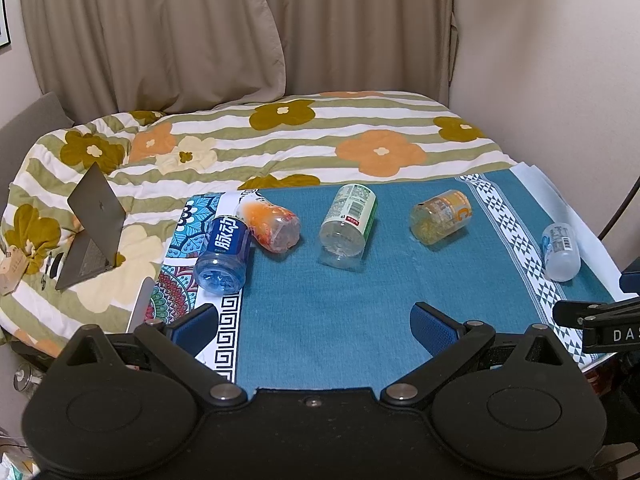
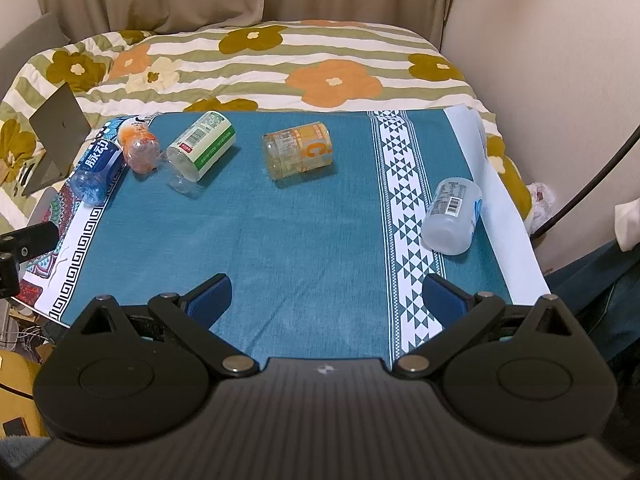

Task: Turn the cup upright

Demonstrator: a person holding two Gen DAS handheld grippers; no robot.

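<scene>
Left gripper (image 1: 314,324) and right gripper (image 2: 326,294) both hover above the teal cloth (image 2: 280,240), fingers spread wide apart, holding nothing. Five cups lie on their sides, left to right: blue cup (image 1: 224,256) touching orange cup (image 1: 272,222), green cup (image 1: 349,224), yellow cup (image 1: 442,216), and clear cup (image 1: 560,250), bases mostly pointing toward the cameras.

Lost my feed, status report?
Left gripper and right gripper open, empty. Five cups lying sideways on the teal cloth. Nothing blocking.
</scene>
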